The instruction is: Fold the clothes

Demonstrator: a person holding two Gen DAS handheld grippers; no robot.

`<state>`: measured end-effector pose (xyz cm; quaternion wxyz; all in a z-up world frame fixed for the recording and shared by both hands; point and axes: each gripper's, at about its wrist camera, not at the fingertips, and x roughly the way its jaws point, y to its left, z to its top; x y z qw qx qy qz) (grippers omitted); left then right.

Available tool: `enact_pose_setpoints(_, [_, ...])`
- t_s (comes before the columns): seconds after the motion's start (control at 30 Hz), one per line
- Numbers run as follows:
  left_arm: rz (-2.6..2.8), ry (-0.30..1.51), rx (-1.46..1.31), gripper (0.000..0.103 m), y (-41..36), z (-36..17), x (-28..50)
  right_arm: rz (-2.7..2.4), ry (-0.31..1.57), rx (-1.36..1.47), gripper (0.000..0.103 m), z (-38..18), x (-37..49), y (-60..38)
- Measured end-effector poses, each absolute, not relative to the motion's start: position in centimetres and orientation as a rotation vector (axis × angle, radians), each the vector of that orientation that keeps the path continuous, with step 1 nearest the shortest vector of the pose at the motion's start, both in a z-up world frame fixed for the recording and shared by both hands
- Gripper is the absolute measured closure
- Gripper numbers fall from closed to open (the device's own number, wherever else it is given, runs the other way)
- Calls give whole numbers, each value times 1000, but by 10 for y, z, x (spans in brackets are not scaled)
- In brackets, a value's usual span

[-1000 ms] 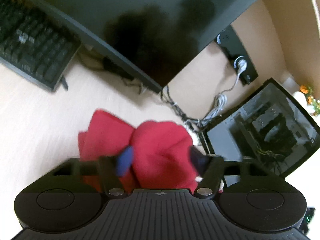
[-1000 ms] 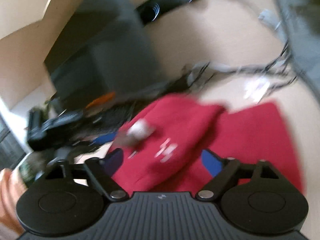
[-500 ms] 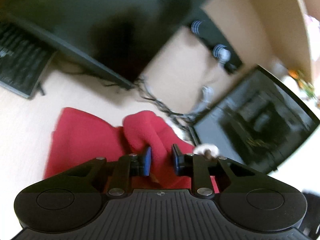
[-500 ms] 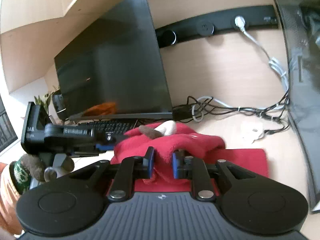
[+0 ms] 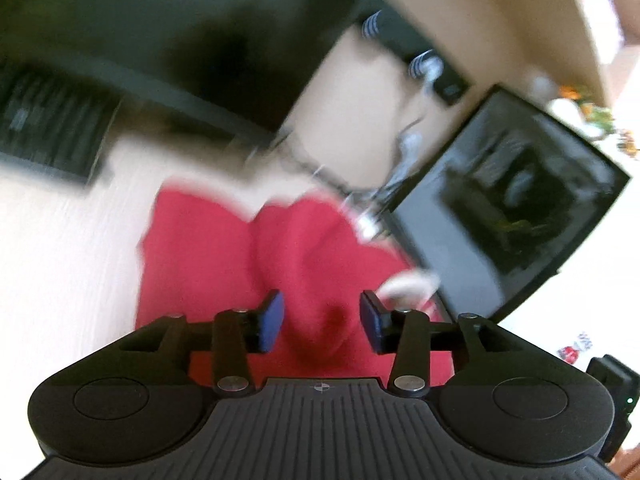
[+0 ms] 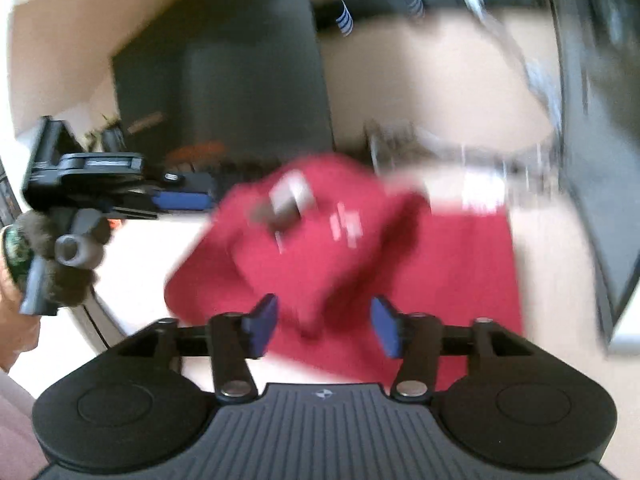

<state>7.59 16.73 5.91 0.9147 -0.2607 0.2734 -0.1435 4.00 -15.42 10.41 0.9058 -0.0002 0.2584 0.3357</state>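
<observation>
Left wrist view, heavily motion-blurred. The red garment (image 5: 224, 256) lies on the pale desk (image 5: 60, 248), just in front of the dark monitor (image 5: 168, 20) and left of the glass-sided computer case (image 5: 516, 208). A raised fold of it bulges toward the camera. The left gripper (image 5: 322, 318) has its blue pads (image 5: 271, 320) spread, jaws opening; the fold sits in the gap between them, but neither pad presses on it. A keyboard (image 5: 48, 128) lies left of the garment, under the monitor's edge. Tangled cables (image 5: 352, 184) run behind the garment toward the case.

Right wrist view, also blurred. The same garment (image 6: 360, 248) is bunched into a hump at the middle, with a flat part spreading to the right. White print and what is probably a label show on the hump; too smeared to read. The right gripper (image 6: 324, 322) has jaws opening, pads apart, the hump's near edge between them without contact. Left of the garment, the left gripper (image 6: 180, 200) is seen side-on, with a hand (image 6: 16, 304) below it.
</observation>
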Motion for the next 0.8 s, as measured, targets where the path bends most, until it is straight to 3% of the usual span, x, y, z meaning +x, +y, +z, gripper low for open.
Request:
enact_pose_setpoints(0.13, [-371,479,-506,48,156,83,108,706,374,-79,35,125,60,-124])
enact_pose_setpoints(0.27, [-389,515,-505,38,136,72,156,704,481,-120,28,84,100,-88])
enact_pose_setpoints(0.33, [-344,597,-499,38,133,45,175,702,538,-149,26,55,105,-82])
enact_pose_setpoints(0.4, [-323,648,-536,39,139,18,183,718,481,-205,23,51,94,-81])
enact_pose_setpoints(0.6, [-373,525,-507,38,146,-2,172,788,502,-116,21,71,103,-102])
enact_pose_setpoints(0.67, [-372,501,-490,38,146,-2,170,760,428,-55,11,90,114,-115])
enact_pose_setpoints(0.7, [-376,492,-492,38,146,-3,169,730,387,-45,1,96,118,-120])
enact_pose_setpoints(0.8, [-386,464,-496,38,148,-3,168,581,331,-102,0,94,140,-117])
